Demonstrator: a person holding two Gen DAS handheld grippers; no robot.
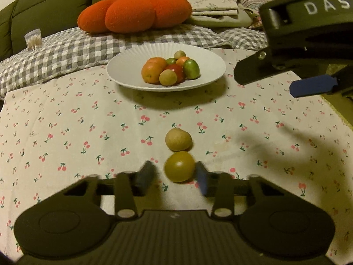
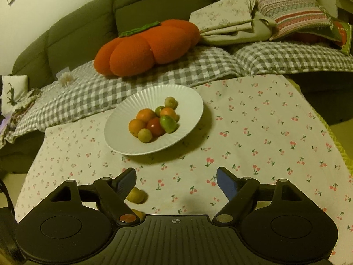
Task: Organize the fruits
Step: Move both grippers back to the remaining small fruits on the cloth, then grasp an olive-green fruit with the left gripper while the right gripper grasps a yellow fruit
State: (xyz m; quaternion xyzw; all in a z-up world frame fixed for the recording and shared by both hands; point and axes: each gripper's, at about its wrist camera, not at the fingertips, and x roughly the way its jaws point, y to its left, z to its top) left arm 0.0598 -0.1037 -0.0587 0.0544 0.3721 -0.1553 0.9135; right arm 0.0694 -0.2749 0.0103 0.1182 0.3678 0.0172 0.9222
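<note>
A white ribbed plate (image 1: 205, 66) (image 2: 123, 137) on the cherry-print cloth holds several small fruits: orange, red, green and tan ones (image 1: 169, 70) (image 2: 154, 121). Two loose fruits lie nearer: a tan one (image 1: 178, 139) (image 2: 135, 195) and a yellow-green one (image 1: 179, 166). My left gripper (image 1: 176, 176) is open, its fingers on either side of the yellow-green fruit, with a gap on the left. My right gripper (image 2: 175, 180) is open and empty above the cloth; it shows at the upper right of the left wrist view (image 1: 286, 77).
A sofa behind the table carries a checked blanket (image 2: 154, 75), an orange pumpkin cushion (image 1: 134, 13) (image 2: 147, 48) and folded linens (image 2: 222, 17). A small toothpick box (image 1: 33, 39) stands at the back left. The cloth's right edge (image 2: 326, 128) drops off.
</note>
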